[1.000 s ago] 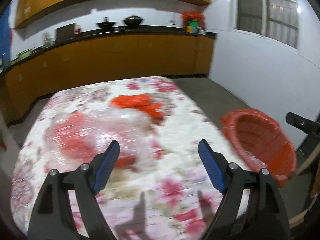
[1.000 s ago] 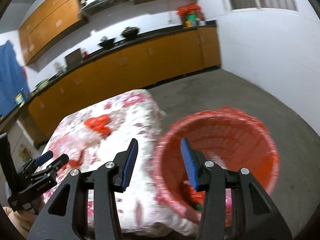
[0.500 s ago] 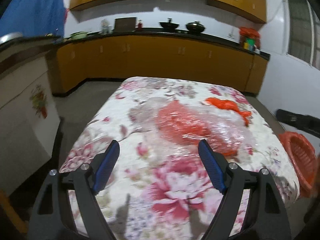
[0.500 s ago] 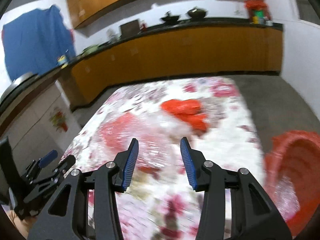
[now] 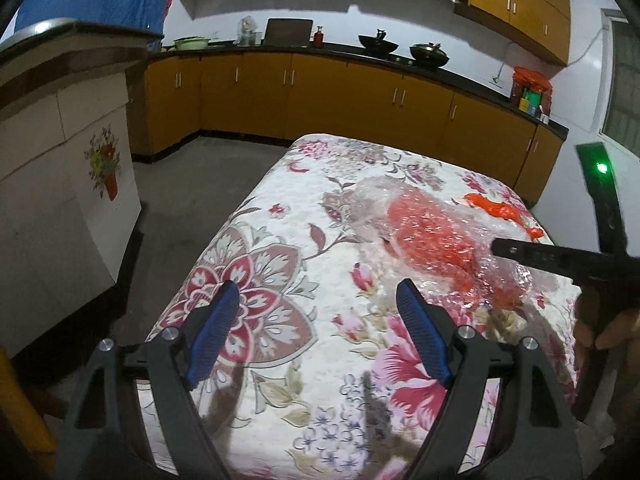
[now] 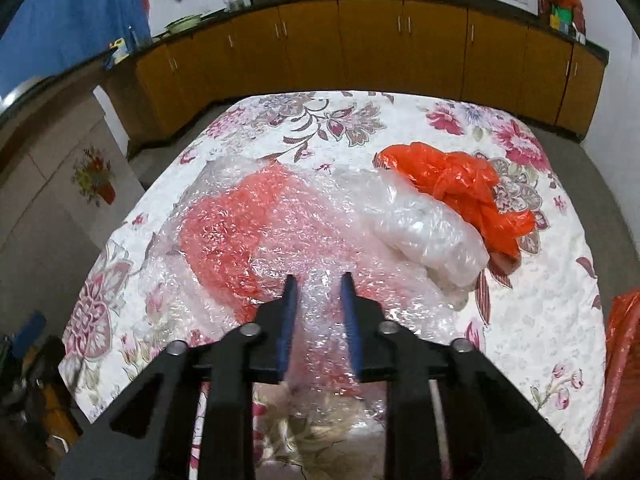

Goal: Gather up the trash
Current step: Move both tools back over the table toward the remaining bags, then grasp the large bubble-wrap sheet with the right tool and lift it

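Note:
A sheet of clear bubble wrap with red showing through it lies on the floral-clothed table. Beside it are a crumpled white plastic bag and an orange plastic bag. My right gripper is closing its jaws on the near edge of the bubble wrap, which fills the narrow gap between the pads. My left gripper hangs open over the table's near left part with nothing between its fingers. The left wrist view also shows the bubble wrap, the orange bag and the right gripper's fingers on the wrap.
A red basket stands off the table's right edge. Orange kitchen cabinets with pans on the counter run along the back wall. A white counter with a flower sticker stands to the left. A hand holds the right gripper's handle.
Both views swung from the red basket to the table. The right gripper came down to the bubble wrap and its jaws narrowed around it. The left jaws kept their width.

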The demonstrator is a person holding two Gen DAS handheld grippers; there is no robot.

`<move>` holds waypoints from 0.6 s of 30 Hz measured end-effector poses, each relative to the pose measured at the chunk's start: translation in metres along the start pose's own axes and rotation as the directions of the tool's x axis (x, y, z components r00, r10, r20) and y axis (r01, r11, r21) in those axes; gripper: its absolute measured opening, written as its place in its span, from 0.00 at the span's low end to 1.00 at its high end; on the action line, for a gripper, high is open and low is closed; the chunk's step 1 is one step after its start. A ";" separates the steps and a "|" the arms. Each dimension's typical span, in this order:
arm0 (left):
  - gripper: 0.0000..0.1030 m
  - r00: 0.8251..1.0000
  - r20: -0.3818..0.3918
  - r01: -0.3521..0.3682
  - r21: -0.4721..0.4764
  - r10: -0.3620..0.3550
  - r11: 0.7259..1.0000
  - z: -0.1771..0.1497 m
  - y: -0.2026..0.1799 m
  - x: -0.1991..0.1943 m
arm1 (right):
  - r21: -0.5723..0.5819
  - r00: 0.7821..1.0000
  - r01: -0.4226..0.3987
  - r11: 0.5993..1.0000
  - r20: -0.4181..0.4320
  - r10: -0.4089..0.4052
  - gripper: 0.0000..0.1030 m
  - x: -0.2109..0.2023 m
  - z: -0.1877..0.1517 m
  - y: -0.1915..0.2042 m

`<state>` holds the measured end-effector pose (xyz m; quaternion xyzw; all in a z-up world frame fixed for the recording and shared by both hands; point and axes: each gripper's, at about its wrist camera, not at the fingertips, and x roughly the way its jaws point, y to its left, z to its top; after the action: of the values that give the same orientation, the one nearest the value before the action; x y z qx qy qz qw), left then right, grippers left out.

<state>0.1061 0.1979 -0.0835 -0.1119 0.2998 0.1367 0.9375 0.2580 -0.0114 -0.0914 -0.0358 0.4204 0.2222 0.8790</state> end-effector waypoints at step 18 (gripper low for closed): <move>0.77 1.000 0.003 0.011 -0.008 -0.011 1.000 -0.003 -0.001 -0.001 | -0.019 0.988 -0.031 0.999 0.152 0.033 0.02 -0.064 0.005 0.003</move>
<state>0.1041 0.1957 -0.0852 -0.1170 0.2972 0.1328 0.9383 0.2252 -0.0306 -0.0398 -0.0194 0.3505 0.2419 0.9046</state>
